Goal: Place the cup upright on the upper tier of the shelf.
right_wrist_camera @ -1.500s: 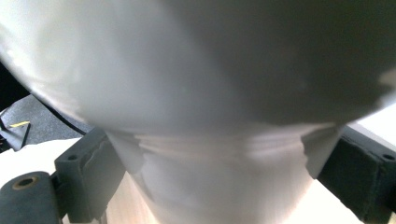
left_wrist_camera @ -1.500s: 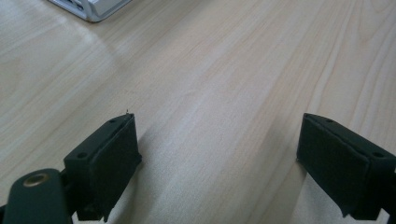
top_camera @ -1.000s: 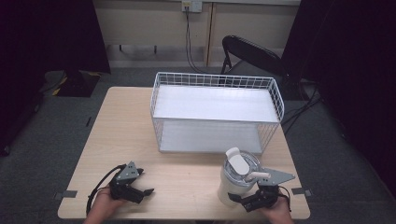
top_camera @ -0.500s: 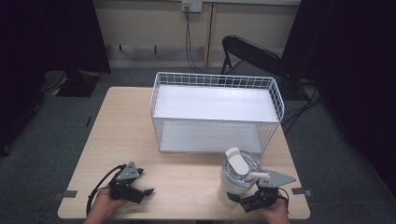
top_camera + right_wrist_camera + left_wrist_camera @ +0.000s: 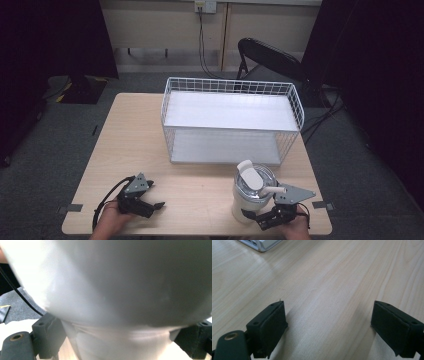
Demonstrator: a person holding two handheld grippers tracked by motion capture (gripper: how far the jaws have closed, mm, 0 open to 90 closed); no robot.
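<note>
Right hand-held gripper [image 5: 260, 220] clamped on the white jug [image 5: 252, 192], jaws either side of its base; left hand-held gripper [image 5: 152, 205] open over bare worktop [image 5: 200, 185].

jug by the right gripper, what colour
White, with a clear lid; the jug shows best in the high view.

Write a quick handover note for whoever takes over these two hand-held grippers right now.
Right hand-held gripper: jaws stand on either side of the base of the white lidded container; whether they clamp it cannot be told.
Left hand-held gripper: open, holding nothing, low over the table near its front left.
Container stands upright on the table near the front edge, just in front of the white wire basket, apart from it.
Done: the right gripper is at the container.
Left: probably lift the container and set it in the basket.
</note>
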